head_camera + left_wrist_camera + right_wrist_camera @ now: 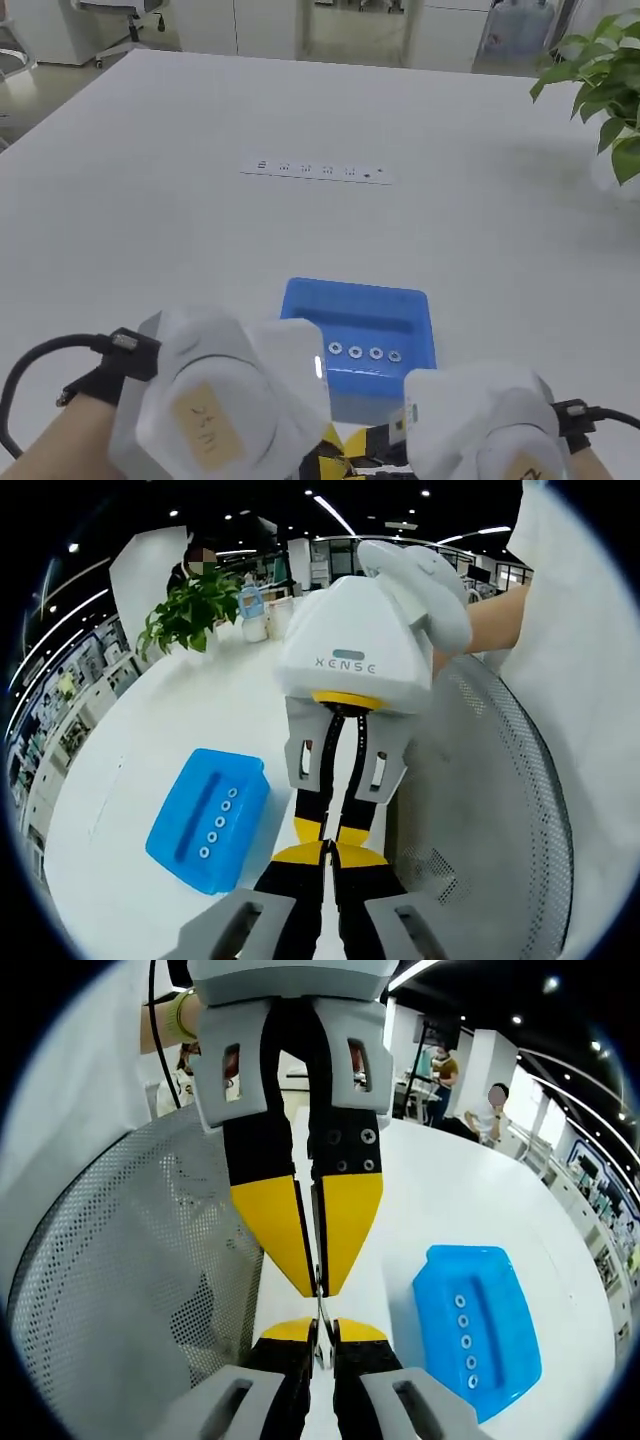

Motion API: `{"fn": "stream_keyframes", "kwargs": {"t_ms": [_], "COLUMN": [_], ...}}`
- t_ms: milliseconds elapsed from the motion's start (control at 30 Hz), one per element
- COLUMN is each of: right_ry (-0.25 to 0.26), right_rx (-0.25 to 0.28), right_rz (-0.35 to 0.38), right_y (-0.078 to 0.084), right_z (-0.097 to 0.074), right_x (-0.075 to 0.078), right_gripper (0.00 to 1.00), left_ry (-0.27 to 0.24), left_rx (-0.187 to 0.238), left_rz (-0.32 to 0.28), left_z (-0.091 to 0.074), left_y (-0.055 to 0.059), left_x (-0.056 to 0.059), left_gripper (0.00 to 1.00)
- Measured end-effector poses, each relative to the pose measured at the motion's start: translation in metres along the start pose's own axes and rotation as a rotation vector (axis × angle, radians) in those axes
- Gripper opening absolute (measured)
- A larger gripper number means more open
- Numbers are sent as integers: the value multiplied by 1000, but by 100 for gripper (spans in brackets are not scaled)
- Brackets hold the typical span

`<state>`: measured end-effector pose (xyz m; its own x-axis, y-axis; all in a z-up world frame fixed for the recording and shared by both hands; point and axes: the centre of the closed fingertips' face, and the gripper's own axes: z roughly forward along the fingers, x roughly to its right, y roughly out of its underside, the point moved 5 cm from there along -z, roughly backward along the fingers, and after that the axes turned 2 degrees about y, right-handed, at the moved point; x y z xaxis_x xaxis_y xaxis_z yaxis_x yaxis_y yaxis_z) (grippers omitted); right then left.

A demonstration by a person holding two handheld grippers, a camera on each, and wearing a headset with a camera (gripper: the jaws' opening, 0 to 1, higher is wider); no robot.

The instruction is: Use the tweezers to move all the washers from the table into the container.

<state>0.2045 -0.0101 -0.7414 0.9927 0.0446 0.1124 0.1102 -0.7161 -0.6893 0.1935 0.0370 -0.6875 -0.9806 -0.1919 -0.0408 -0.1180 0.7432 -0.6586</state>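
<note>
From the head view, both forearms come in low over the near edge of the bench (300,120). The left gripper (335,455) and the right gripper (375,462) are turned inward until their yellow tips meet nose to nose. Just beyond them sits the blue container (355,295), close to the near edge, with washers (365,352) lined up in a row on its floor, four of them plain to see.

In the left gripper view, the left gripper's jaws (330,855) are drawn together. The right gripper (330,830) points straight back at them, tip against tip, with a bare forearm behind it. The container (180,825) lies off to one side on the bench, apart from the tips, with five washers (220,821) in it. A perforated grey mesh panel (500,810) curves along the other side.

In the right gripper view, the right gripper's jaws (322,1332) are pressed onto a thin metal strip, apparently the tweezers (321,1312). The strip runs up into the seam between the left gripper's (320,1285) yellow pads, which are likewise closed. The container (505,1300) with its five washers (466,1341) is beside the tips, not touching them.
</note>
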Motion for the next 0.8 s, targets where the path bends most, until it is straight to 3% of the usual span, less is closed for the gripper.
{"fn": "stream_keyframes", "kwargs": {"t_ms": [200, 433, 633, 800], "right_ry": [-1, 40, 92, 155], "right_rx": [11, 8, 30, 53], "right_rz": [16, 72, 186, 280], "right_y": [-1, 7, 22, 34], "right_z": [2, -1, -17, -32], "right_x": [1, 1, 1, 5], "right_gripper": [3, 7, 11, 11], "left_ry": [11, 42, 56, 61], "left_rx": [-14, -18, -138, -179], "left_rz": [21, -22, -17, -14], "left_z": [-2, -6, -10, -5], "left_y": [3, 12, 41, 57], "left_x": [-1, -9, -18, -19], "left_gripper": [0, 0, 0, 0]}}
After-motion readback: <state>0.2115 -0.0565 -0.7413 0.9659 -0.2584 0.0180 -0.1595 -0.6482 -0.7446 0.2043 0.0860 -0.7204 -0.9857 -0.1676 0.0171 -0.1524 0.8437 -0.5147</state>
